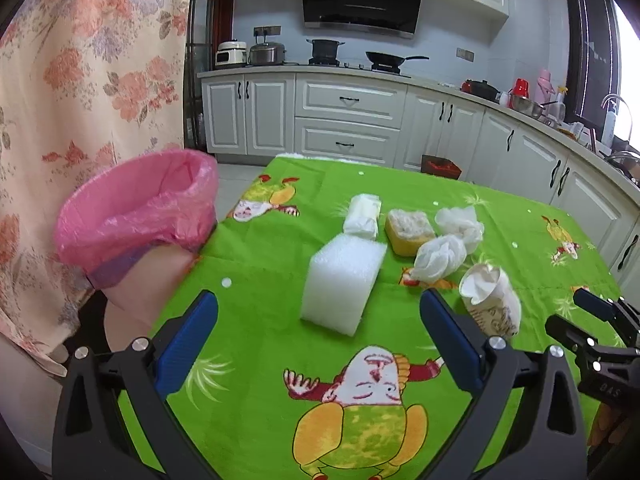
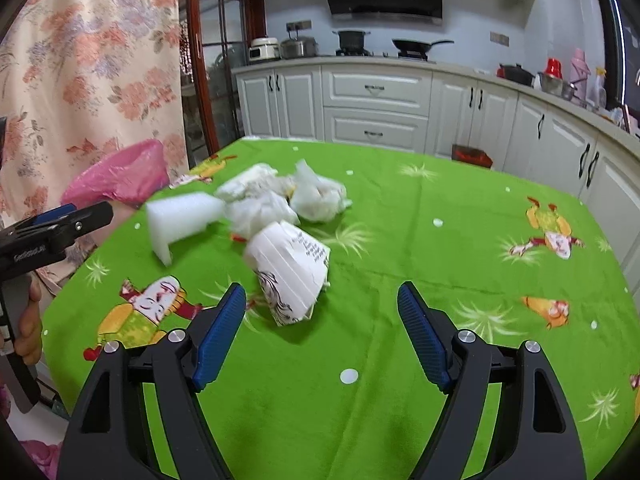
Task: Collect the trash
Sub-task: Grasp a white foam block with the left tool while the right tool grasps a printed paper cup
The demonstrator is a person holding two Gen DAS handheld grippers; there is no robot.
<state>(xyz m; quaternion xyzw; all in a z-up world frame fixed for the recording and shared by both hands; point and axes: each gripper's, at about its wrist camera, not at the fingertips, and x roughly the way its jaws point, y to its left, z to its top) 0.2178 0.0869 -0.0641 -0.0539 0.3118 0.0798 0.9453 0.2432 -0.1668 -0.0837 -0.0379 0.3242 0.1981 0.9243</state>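
Note:
On the green tablecloth lies a pile of trash: a white foam block, a small tissue pack, a yellow sponge, two crumpled tissues and a crushed paper cup. A bin with a pink bag stands off the table's left edge. My left gripper is open, its fingertips either side of the foam block's near end and short of it. My right gripper is open just behind the paper cup, with nothing between the pads.
A floral curtain hangs at the left behind the bin. White kitchen cabinets and a worktop run along the back and right. A red box sits on the floor beyond the table. The cloth's right half is bare.

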